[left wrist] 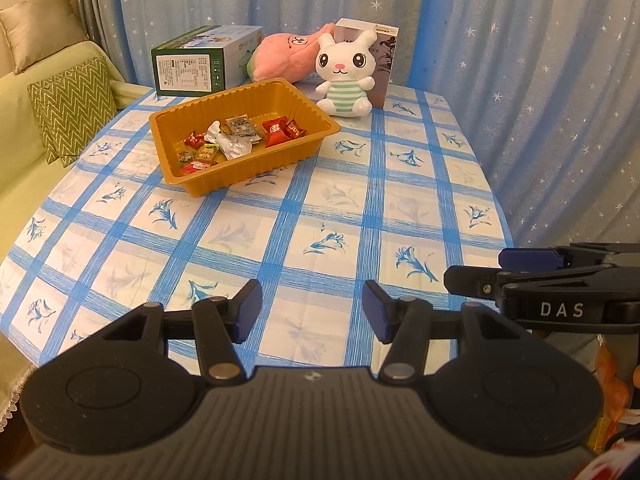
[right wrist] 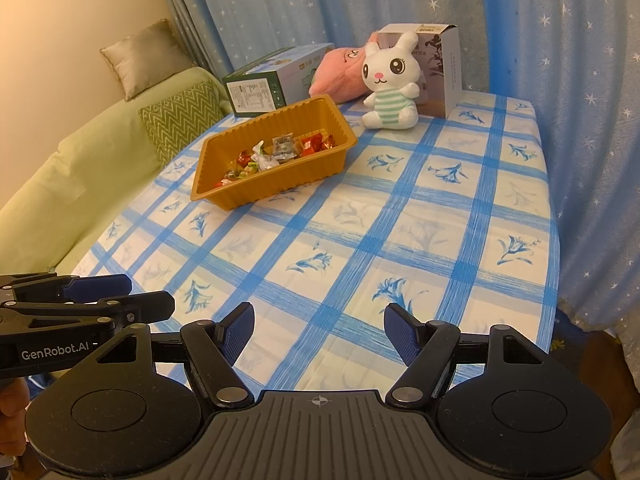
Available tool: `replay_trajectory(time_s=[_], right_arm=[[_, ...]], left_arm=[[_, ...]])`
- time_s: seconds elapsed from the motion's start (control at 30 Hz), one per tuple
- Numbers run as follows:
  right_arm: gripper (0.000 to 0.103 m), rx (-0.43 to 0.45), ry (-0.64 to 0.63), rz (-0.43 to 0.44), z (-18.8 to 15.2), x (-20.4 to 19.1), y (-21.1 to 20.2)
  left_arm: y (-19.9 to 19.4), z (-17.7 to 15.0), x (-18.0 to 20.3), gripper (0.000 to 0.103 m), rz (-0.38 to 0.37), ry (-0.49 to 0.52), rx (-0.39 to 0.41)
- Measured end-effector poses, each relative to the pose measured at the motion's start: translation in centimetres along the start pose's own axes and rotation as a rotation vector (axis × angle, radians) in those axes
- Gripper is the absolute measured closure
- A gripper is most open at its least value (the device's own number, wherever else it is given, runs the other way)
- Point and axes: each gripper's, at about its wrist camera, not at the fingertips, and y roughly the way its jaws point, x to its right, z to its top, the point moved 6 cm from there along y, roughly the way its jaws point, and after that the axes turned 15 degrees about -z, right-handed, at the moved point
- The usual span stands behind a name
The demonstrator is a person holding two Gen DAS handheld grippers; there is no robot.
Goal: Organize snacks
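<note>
Both grippers open, empty; snacks (left wrist: 236, 140) in tray (left wrist: 316, 136).

Warm indoor light, evenly bright; soft shadows; sharp focus; strong fisheye bending at edges, dark corners.

Left gripper (left wrist: 312, 316), right gripper (right wrist: 319, 334): fingers apart, empty.

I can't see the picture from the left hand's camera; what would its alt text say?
An orange tray of wrapped snacks sits on a blue-checked tablecloth, with a white plush rabbit and boxes behind it. In front, the left gripper hangs open and empty; the right gripper pokes in from the right.
</note>
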Motion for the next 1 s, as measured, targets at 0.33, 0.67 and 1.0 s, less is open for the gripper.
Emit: replay_trajectory(time_s=[0.33,0.67,1.0], right_arm=[[0.031,0.000,0.000,0.001,0.06,-0.03,0.09],[0.031,0.001,0.000,0.001,0.14,-0.12,0.15],[0.031,0.000,0.000,0.001,0.15,-0.16,0.19]], left_arm=[[0.04,-0.01,0.06,0.050,0.000,-0.001,-0.001],[0.08,0.06,-0.10,0.050,0.001,-0.001,-0.001],[0.10,0.10,-0.18,0.050,0.002,-0.001,0.000]])
